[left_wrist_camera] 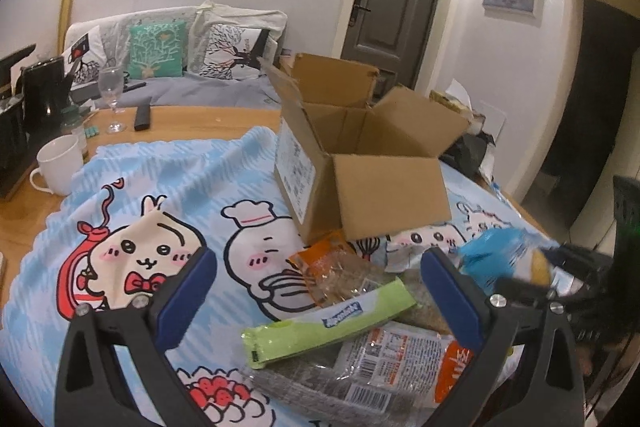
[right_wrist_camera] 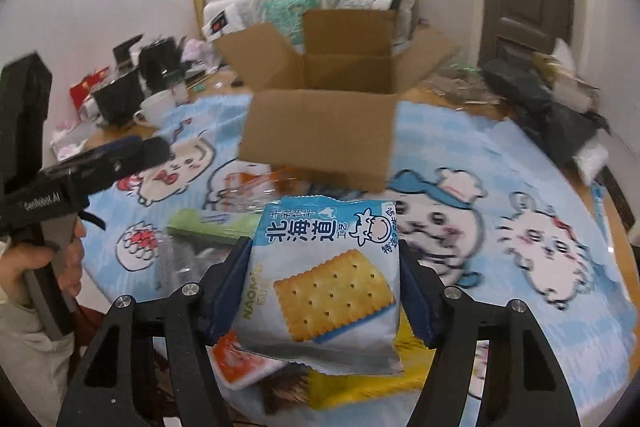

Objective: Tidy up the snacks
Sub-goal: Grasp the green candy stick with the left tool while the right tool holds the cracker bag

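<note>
My right gripper [right_wrist_camera: 322, 261] is shut on a blue and white cracker packet [right_wrist_camera: 320, 279], lifted off the snack pile; the packet [left_wrist_camera: 500, 259] shows blurred at the right of the left wrist view. My left gripper [left_wrist_camera: 316, 283] stands open above a green packet [left_wrist_camera: 328, 323], an orange clear-wrapped packet [left_wrist_camera: 332, 267] and a dark seaweed-like packet [left_wrist_camera: 372, 363]. An open cardboard box [left_wrist_camera: 360, 155] stands on the cartoon cloth beyond the pile; the same box [right_wrist_camera: 324, 115] lies straight ahead in the right wrist view. The left gripper [right_wrist_camera: 148, 151] and the hand holding it appear at the left there.
A white mug [left_wrist_camera: 60, 163], a wine glass [left_wrist_camera: 112, 95], a remote [left_wrist_camera: 142, 117] and black items stand on the wooden table [left_wrist_camera: 192, 123] at the left. A sofa with cushions [left_wrist_camera: 160, 47] is behind. Black bags and clutter [right_wrist_camera: 560, 107] sit at the right.
</note>
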`<control>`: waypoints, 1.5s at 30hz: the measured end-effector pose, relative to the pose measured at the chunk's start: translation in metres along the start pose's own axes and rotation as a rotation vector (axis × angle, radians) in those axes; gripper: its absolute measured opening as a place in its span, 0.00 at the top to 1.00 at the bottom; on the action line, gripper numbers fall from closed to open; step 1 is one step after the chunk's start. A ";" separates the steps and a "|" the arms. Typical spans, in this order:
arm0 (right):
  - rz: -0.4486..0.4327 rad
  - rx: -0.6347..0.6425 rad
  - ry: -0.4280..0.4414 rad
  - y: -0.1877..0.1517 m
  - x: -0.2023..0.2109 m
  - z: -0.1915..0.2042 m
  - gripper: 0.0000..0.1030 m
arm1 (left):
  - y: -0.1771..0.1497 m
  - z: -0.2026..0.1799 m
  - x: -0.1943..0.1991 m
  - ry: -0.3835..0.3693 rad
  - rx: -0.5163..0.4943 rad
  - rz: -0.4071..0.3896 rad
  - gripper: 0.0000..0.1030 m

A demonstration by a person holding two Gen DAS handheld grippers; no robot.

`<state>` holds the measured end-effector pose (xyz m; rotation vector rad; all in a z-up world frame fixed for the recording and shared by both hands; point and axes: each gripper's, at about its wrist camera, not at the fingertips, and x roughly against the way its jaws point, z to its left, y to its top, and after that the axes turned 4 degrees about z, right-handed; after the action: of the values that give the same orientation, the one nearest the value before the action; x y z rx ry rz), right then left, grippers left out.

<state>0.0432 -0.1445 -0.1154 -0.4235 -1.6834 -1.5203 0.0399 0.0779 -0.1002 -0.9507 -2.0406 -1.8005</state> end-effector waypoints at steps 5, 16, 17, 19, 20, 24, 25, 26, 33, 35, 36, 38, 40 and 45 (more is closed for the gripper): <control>0.016 -0.068 -0.027 -0.013 0.001 -0.034 0.37 | -0.007 -0.013 -0.010 0.022 -0.044 0.042 0.01; 0.001 -0.088 0.034 -0.025 -0.002 -0.047 0.37 | -0.009 -0.005 -0.031 0.004 -0.077 0.116 0.06; 0.000 -0.089 0.040 -0.026 -0.002 -0.048 0.37 | -0.007 -0.004 -0.032 -0.004 -0.088 0.123 0.08; -0.002 -0.090 0.046 -0.027 -0.002 -0.049 0.37 | -0.004 -0.003 -0.035 -0.012 -0.122 0.150 0.18; -0.003 -0.092 0.048 -0.027 -0.002 -0.048 0.37 | -0.004 -0.003 -0.038 -0.025 -0.145 0.168 0.20; -0.007 -0.098 0.061 -0.027 -0.002 -0.050 0.37 | -0.005 0.003 -0.053 -0.121 -0.254 0.275 0.22; -0.008 -0.098 0.063 -0.027 -0.001 -0.050 0.37 | -0.006 0.006 -0.055 -0.149 -0.263 0.293 0.22; -0.010 -0.099 0.064 -0.027 -0.001 -0.050 0.37 | -0.006 0.009 -0.058 -0.159 -0.261 0.310 0.22; -0.008 -0.097 0.067 -0.027 -0.001 -0.049 0.37 | -0.012 0.030 -0.077 -0.299 -0.191 0.403 0.35; -0.007 -0.096 0.066 -0.027 -0.002 -0.049 0.37 | -0.014 0.027 -0.078 -0.317 -0.200 0.417 0.39; -0.008 -0.097 0.066 -0.027 -0.002 -0.049 0.37 | -0.016 0.024 -0.079 -0.327 -0.216 0.425 0.40; -0.006 -0.096 0.065 -0.027 -0.002 -0.049 0.37 | -0.015 0.022 -0.080 -0.354 -0.221 0.432 0.40; -0.006 -0.094 0.065 -0.027 -0.002 -0.048 0.37 | -0.015 0.021 -0.080 -0.362 -0.222 0.434 0.49; -0.006 -0.093 0.065 -0.026 -0.002 -0.048 0.37 | -0.012 0.022 -0.083 -0.350 -0.217 0.432 0.66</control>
<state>0.0420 -0.1944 -0.1372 -0.4136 -1.5692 -1.6044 0.0997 0.0737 -0.1623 -1.7229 -1.6488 -1.7248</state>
